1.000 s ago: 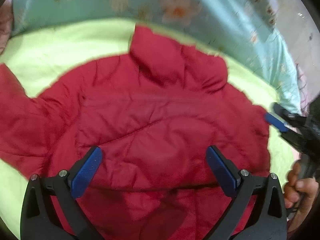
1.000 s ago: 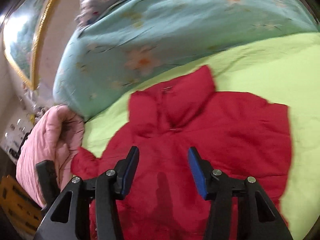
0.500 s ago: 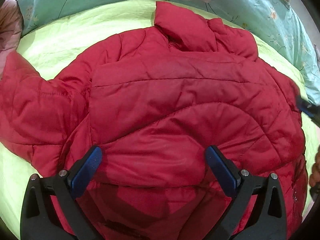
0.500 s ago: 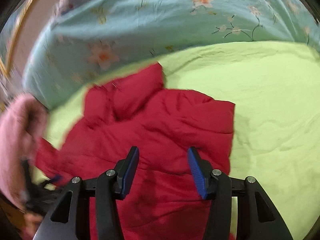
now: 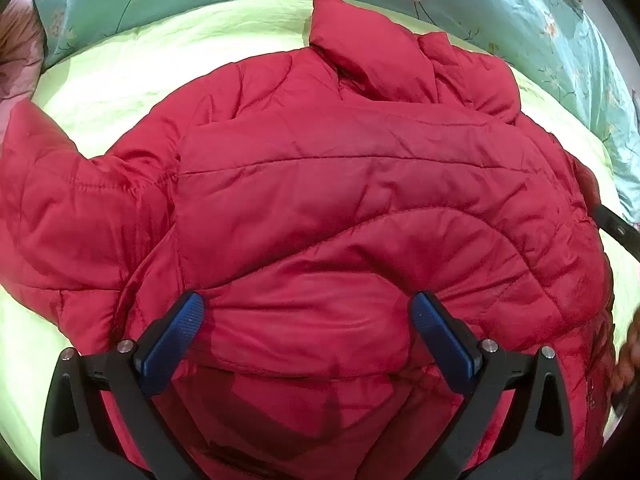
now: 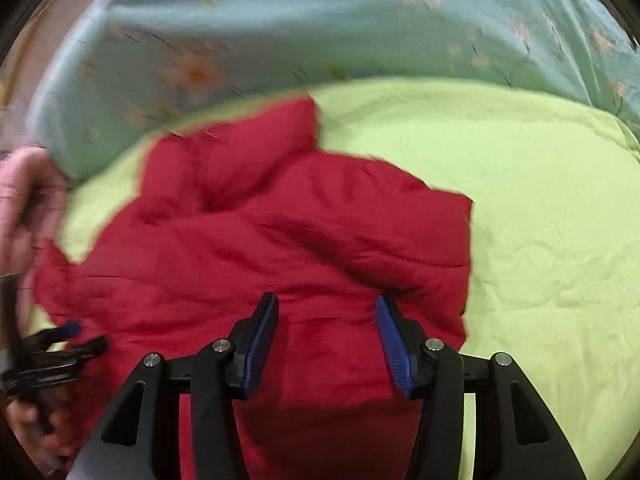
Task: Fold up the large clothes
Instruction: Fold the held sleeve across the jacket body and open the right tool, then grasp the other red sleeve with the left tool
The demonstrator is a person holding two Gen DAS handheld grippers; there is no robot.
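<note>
**Both grippers drop closer to the red jacket**

The left gripper (image 5: 306, 318) has come down: the red jacket (image 5: 340, 208) now fills most of its view, where a second ago much more of the green sheet (image 5: 132, 68) showed around it. The right gripper (image 6: 326, 330) has swung and lowered too; its view has turned away from the pink cloth (image 6: 28, 184), with more green sheet on its right

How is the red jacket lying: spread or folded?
Partly folded: the red jacket has its right side squared off with no sleeve showing, while a sleeve still lies spread.
</note>
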